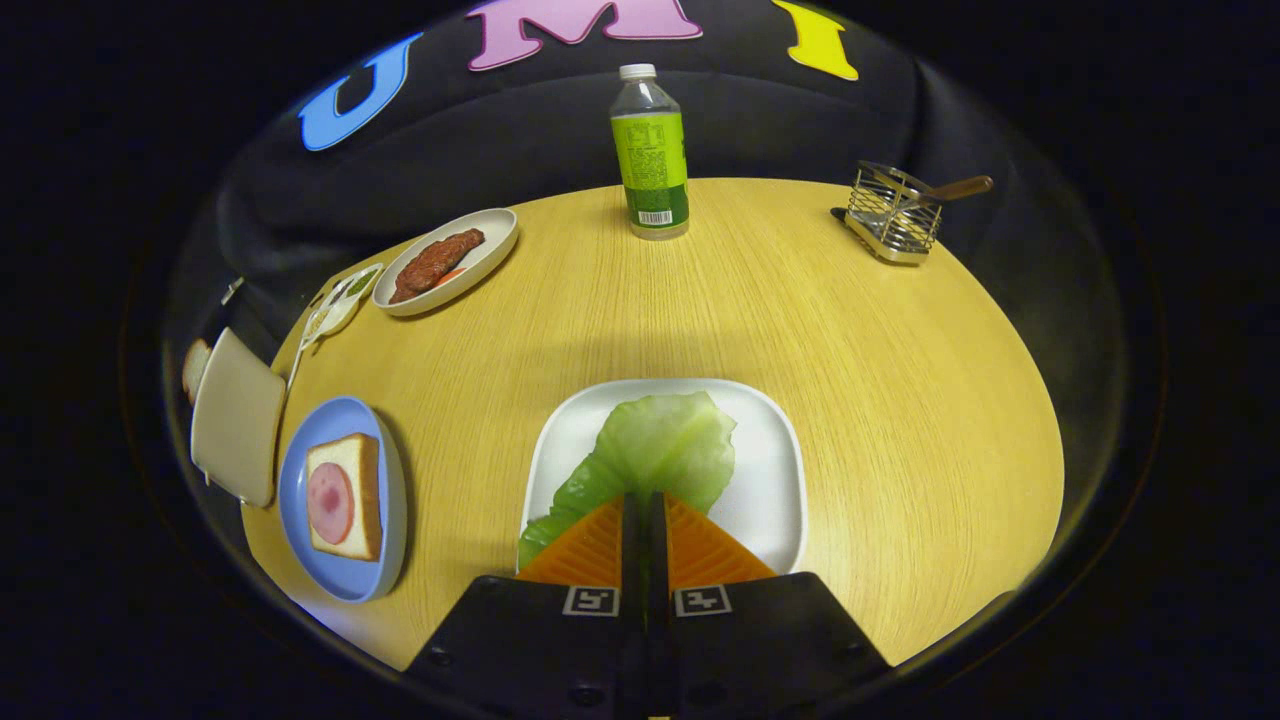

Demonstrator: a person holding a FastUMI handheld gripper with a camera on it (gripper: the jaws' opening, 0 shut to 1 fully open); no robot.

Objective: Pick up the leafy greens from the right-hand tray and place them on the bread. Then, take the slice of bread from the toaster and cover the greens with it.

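On the table (800, 300), the white tray (775, 480) still holds the leafy greens (655, 450) — nothing placed yet. The bread (350, 495) waits on its blue plate (300, 540), toaster (237, 415) beside. The hand-held gripper (645, 510) looks pinched closed on the leaf's edge — lifting seems next.
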